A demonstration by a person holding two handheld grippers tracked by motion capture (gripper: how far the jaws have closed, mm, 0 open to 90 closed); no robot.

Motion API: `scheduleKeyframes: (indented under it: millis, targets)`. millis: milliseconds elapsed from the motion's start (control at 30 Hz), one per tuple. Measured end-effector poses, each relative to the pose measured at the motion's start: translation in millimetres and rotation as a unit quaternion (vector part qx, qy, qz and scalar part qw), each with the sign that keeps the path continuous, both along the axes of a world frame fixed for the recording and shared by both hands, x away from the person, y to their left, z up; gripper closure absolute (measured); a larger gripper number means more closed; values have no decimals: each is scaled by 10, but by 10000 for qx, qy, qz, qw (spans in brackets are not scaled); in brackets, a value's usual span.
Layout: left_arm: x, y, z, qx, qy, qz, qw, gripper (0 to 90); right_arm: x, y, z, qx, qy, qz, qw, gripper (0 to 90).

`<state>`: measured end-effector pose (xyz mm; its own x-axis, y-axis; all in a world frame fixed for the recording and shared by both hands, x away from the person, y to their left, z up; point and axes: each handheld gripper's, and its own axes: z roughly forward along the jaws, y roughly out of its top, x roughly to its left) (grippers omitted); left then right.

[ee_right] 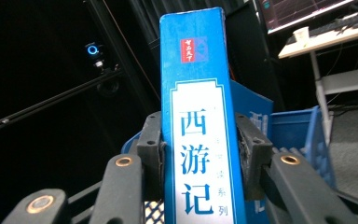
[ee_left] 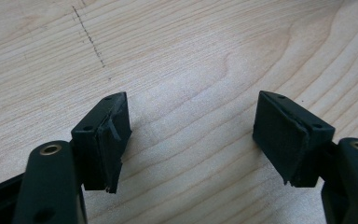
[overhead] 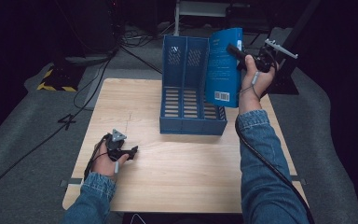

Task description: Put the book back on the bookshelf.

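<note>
Between the jaws of your right gripper sits the blue book, clamped across its spine, one pad on each cover, and you hold it upright in the air above the right-hand end of the blue file rack. From the high view, the book hangs with its lower edge about level with the rack's rightmost slot, its back cover and barcode turned toward you.

The grip sits well up the book, so most of the weight seems to hang below the pads. If you swing it quickly toward the rack, the book may pivot in the jaws and arrive tilted, catching a divider instead of sliding between two. A lower corner that strikes the rack's front lip could push the light plastic rack across the wooden table, since nothing braces it.

Your left gripper lies on the table well short of the rack, toward your side, jaws wide apart and holding nothing, too far off to steady the rack. Letting go before the book rests on the rack's floor risks it toppling out sideways.
</note>
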<state>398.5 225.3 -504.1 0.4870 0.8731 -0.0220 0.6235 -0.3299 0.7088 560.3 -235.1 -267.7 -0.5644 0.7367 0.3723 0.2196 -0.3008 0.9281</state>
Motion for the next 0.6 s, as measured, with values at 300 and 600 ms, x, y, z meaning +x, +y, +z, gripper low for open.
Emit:
scheduleKeyframes:
  millis: [300, 600]
  targets:
    - [1, 0, 0, -2, -2, -3, 10000, 277, 57, 29, -234, -84, -443, 6, 9990, 610]
    - [2, 0, 0, 1, -3, -2, 10000, 277, 17, 273, -376, -553, -412, -82, 9976, 584]
